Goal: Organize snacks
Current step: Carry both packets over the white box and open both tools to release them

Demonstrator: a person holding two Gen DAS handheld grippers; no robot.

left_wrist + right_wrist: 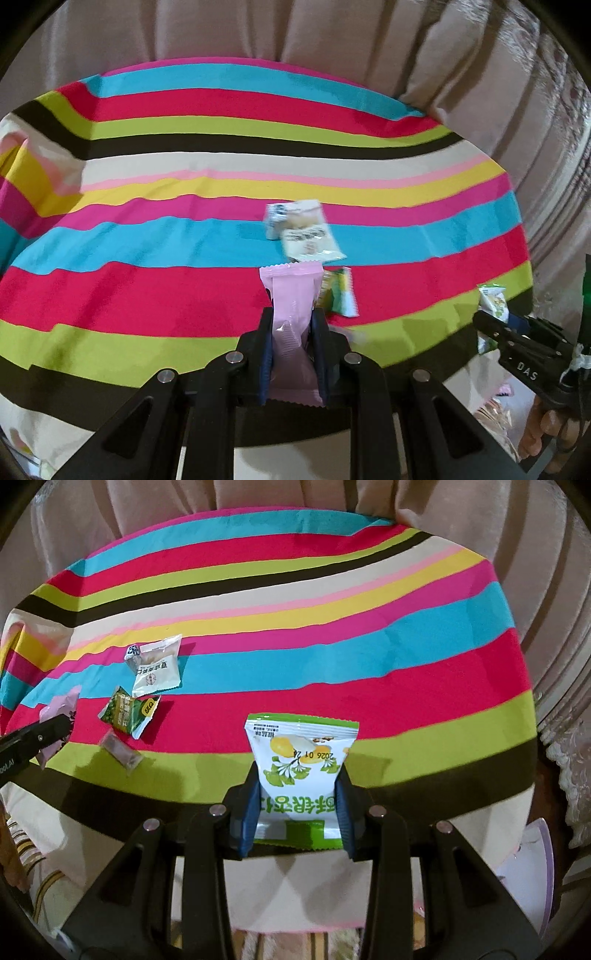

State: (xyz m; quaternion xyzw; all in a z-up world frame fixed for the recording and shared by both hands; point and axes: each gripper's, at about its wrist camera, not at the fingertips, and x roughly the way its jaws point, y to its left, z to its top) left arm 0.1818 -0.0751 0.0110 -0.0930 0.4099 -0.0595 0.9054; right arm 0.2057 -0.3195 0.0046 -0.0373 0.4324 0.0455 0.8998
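**Two snack packets held clear of the striped table**

A pink packet (pixel 291 317) is clamped between the pads of the left gripper (pixel 292 321), the jaws drawn close together on its narrow body. It is held lengthwise, its serrated end pointing away from the camera, so that most of the wrapper stands free ahead of the fingers; such a grip is judged to leave room for the packet to be laid down flat.

A white-and-green packet (pixel 301 764) with a ginkgo print is pinched in the right gripper (pixel 300 797), the jaws set wider to suit its broader pouch. It is gripped low on its sides, with the printed top standing up and clear.

Both grippers are tilted downward toward the striped tablecloth (pixel 332 657), over its near edge. Neither packet touches the cloth. In the left wrist view, the right gripper is seen at the far right with a person's fingers (pixel 550 432) around its handle.

On the cloth, left of centre in the right wrist view, four loose snacks are gathered: a white sachet (pixel 157 672), a small blue-and-white candy (pixel 133 653) touching its corner, a dark green packet (pixel 127 712) just below, and a small clear-wrapped piece (pixel 122 751) nearest the edge. This cluster is judged to be the sorting area, and the two held packets appear destined to be added there, though that cannot be confirmed.
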